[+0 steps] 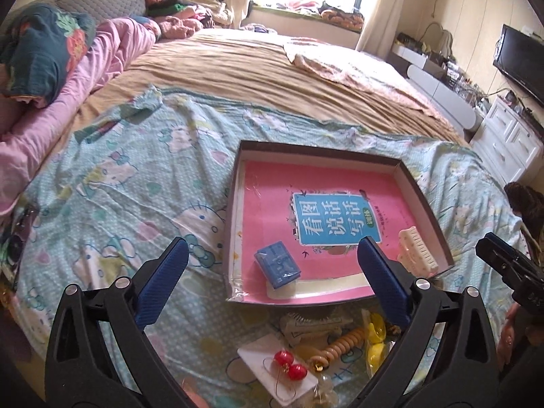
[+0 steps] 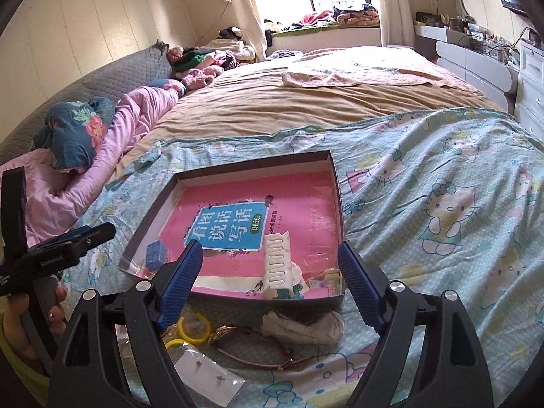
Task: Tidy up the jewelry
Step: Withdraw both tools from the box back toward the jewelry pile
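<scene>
A dark shallow tray (image 1: 319, 151) lies on the bed with a pink book flat inside it. On the book rest a small blue box (image 1: 277, 267) and a white claw clip (image 1: 416, 250). My left gripper (image 1: 272, 243) hovers open above the tray's near edge, holding nothing. In front of the tray lie red bead earrings (image 1: 287, 363) on a white card, an orange spiral tie (image 1: 340, 343) and yellow rings (image 1: 375, 336). My right gripper (image 2: 269, 247) is open and empty above the white clip (image 2: 278, 261). Below it lie a rose-gold watch (image 2: 251, 343) and a stud-earring card (image 2: 207, 379).
The tray sits on a cartoon-cat sheet (image 2: 442, 210) over a tan bedspread (image 1: 272, 68). Pink bedding and pillows (image 1: 68, 68) line the left side. A plastic-wrapped pale item (image 2: 302, 326) lies by the tray's near wall. White drawers (image 1: 506, 142) stand at the right.
</scene>
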`<state>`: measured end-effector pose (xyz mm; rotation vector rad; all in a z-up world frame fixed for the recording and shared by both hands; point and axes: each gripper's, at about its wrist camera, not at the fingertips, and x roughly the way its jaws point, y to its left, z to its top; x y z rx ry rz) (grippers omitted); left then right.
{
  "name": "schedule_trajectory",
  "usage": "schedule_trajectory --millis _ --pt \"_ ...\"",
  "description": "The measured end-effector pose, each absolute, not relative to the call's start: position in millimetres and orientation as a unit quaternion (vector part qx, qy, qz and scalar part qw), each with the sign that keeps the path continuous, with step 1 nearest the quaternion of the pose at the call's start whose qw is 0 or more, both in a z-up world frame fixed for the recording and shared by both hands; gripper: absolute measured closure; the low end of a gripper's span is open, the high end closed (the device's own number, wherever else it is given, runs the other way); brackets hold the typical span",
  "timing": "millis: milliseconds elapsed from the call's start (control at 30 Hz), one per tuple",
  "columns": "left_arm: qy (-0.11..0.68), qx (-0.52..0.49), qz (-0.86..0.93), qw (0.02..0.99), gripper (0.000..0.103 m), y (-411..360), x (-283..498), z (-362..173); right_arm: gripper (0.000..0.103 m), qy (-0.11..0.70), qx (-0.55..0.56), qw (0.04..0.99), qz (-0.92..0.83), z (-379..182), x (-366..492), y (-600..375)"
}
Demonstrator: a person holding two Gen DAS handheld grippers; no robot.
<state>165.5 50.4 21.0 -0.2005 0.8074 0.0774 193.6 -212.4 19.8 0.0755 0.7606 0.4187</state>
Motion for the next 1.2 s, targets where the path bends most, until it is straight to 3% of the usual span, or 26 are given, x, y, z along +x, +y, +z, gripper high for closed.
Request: schedule_trajectory --millis 600,1200 --pt "0.383 -0.117 0.05 0.915 0.01 59 124 24 0.022 0.354 0.019 0.904 0.239 36 155 -217" --pt "0.41 -0.129 0.057 0.901 0.01 57 101 0 0.022 0.364 -0.044 0.884 0.29 17 117 -195"
